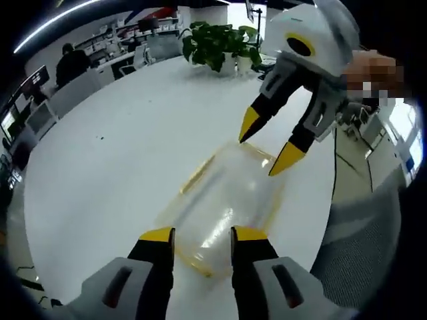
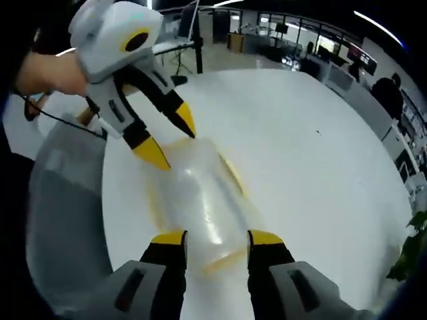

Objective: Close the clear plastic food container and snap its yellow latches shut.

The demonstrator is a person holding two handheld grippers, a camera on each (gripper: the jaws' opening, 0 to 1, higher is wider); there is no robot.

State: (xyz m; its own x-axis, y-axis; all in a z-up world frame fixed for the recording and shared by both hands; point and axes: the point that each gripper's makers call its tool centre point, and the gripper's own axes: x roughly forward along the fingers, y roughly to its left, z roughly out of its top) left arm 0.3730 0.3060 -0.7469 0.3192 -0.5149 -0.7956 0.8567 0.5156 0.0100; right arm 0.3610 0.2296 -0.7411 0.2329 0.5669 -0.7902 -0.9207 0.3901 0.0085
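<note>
Two claws of mine face each other along the clear box's length. In the left gripper view, my left claw [image 1: 202, 235] is spread wide at the near short end of the box [image 1: 223, 207] on the white table [image 1: 120, 147], while my right claw [image 1: 268, 148] hangs released over the far end. In the right gripper view the long axis runs straight from my right claw [image 2: 217, 238], released at its near end, to the left claw [image 2: 170, 142]; each end latch looks equally reachable.
</note>
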